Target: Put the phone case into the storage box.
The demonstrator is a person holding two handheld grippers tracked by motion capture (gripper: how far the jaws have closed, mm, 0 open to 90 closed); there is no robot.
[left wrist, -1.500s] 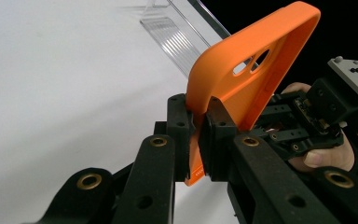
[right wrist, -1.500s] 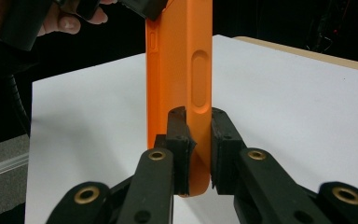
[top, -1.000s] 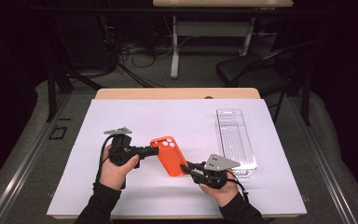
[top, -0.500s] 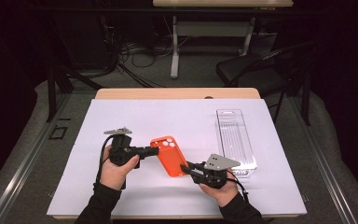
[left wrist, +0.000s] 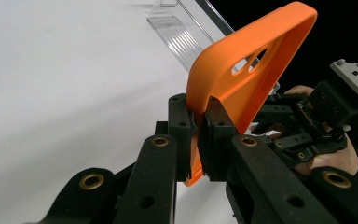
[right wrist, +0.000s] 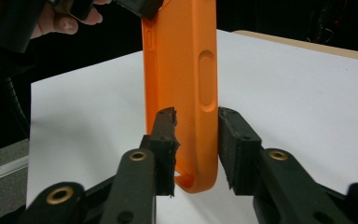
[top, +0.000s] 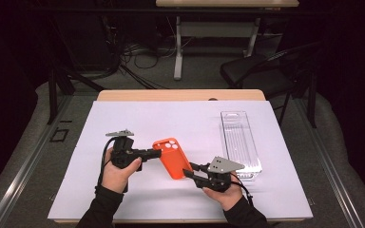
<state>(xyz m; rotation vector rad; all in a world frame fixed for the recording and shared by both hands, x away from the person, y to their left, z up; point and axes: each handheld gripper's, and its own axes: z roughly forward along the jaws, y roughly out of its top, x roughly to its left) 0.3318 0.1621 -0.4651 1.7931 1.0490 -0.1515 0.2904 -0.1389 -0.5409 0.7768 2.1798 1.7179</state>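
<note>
My right tongs had just been opening: their jaws stood off the short bottom end of the orange silicone phone case, a slim gap on each side, case between them but not pinched. My left tongs were clamped shut on the case's edge near the camera cutouts, so all the weight sat with the left hand. I read that as a handover or regrip under way; the right side had let go and could pull back or bite again somewhere else.

In the high view the case hung above the white table near its centre, left tongs at the case's 9 o'clock, right tongs at its 5 o'clock, and the clear ribbed plastic tray lay off at 3 o'clock, well apart.

The high view was too coarse for jaw gaps. The right gripper view gave the gap and the side button slot; the left gripper view gave the pinch on the rim, with the tray behind.
</note>
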